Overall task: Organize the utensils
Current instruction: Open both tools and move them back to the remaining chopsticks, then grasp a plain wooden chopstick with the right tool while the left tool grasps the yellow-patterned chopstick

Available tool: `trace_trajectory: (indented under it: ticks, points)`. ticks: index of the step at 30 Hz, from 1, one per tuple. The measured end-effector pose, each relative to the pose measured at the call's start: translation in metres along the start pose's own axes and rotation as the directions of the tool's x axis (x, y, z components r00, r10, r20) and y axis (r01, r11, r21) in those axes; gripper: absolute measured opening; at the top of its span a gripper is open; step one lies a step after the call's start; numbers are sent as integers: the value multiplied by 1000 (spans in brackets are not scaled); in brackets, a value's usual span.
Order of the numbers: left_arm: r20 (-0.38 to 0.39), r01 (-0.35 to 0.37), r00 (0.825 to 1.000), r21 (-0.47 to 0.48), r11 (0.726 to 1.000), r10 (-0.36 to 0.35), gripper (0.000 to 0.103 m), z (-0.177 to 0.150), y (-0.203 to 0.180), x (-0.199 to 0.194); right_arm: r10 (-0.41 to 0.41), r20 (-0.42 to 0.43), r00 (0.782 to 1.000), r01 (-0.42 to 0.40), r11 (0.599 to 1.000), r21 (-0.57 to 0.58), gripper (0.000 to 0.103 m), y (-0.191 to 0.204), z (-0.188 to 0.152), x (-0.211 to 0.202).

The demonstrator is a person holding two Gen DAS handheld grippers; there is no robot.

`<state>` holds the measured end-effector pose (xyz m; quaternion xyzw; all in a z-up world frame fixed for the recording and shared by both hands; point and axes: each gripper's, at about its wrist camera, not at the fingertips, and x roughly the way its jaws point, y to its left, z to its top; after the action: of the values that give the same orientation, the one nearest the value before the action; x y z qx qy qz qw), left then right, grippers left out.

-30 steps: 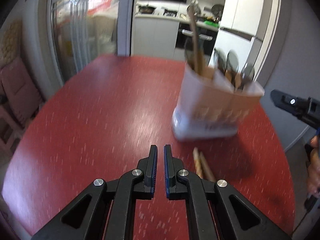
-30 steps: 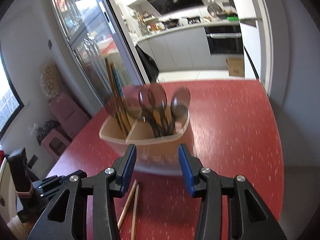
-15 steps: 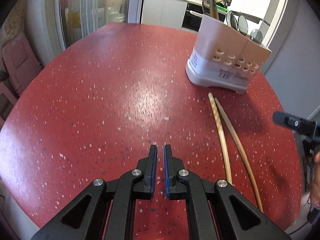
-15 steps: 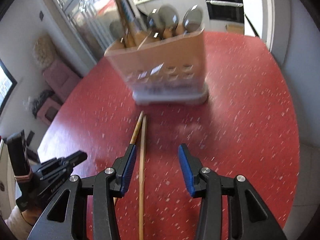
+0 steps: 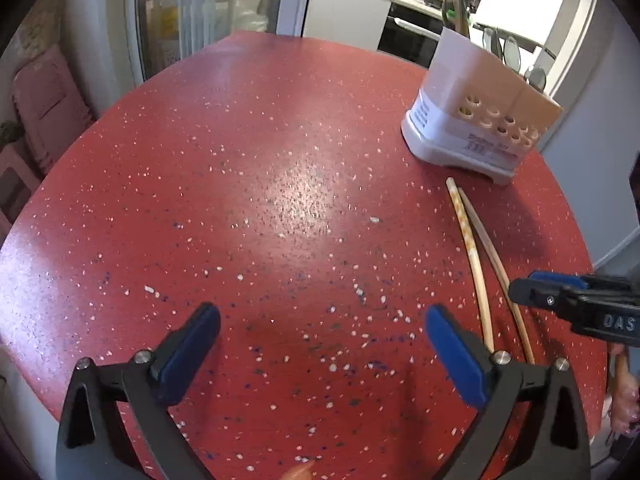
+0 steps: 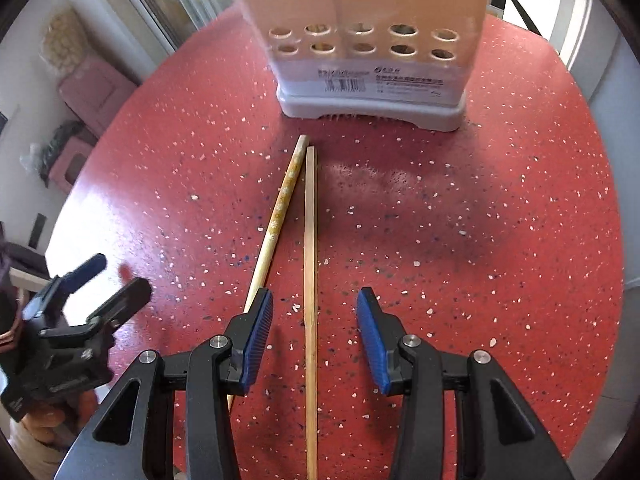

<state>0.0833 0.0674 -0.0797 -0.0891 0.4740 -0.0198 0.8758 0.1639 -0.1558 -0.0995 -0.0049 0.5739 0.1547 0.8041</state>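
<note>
Lying side by side on the round red speckled table [image 6: 460,216] are two long wooden chopsticks: a patterned round chopstick [image 6: 280,208] and a plain square-cut chopstick [image 6: 310,240], their far tips nearly touching just before the beige and white perforated plastic utensil holder [image 6: 372,40]. The right gripper [image 6: 314,320] is hovering with its jaws parted wide, straddling the plain chopstick and gripping nothing; its left finger is covering part of the patterned one. The left gripper [image 5: 320,336] is standing spread wide over bare tabletop, empty, well apart from the chopsticks. The holder's rim is being cut off in the right wrist view; metal spoons [image 5: 510,54] are showing only partly in the left.
</note>
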Motion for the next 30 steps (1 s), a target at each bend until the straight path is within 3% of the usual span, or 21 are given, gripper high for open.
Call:
trace_trajectory:
  ticks: [7,11,17,23,30]
  points:
    - [-14,-43,999,24,999,43,103,0,0,16,-69,-44,997,67,997,-47,44,23,16,16]
    - [-38,-22,999,41,999,23,103,7,-3,28,-109,-76,991,103,992,-74,42,31,20,25]
    - [-69,8,998,49,999,-5,103,22,-7,39,-152,-109,982,143,986,-91,25,40,29,34]
    - [-95,38,995,89,995,-29,103,36,-34,45,-140,-85,986,133,987,-87,8,30,30,33]
    - [-131,77,990,130,988,-60,103,44,-67,59,-70,-42,997,68,997,-47,6,12,19,25]
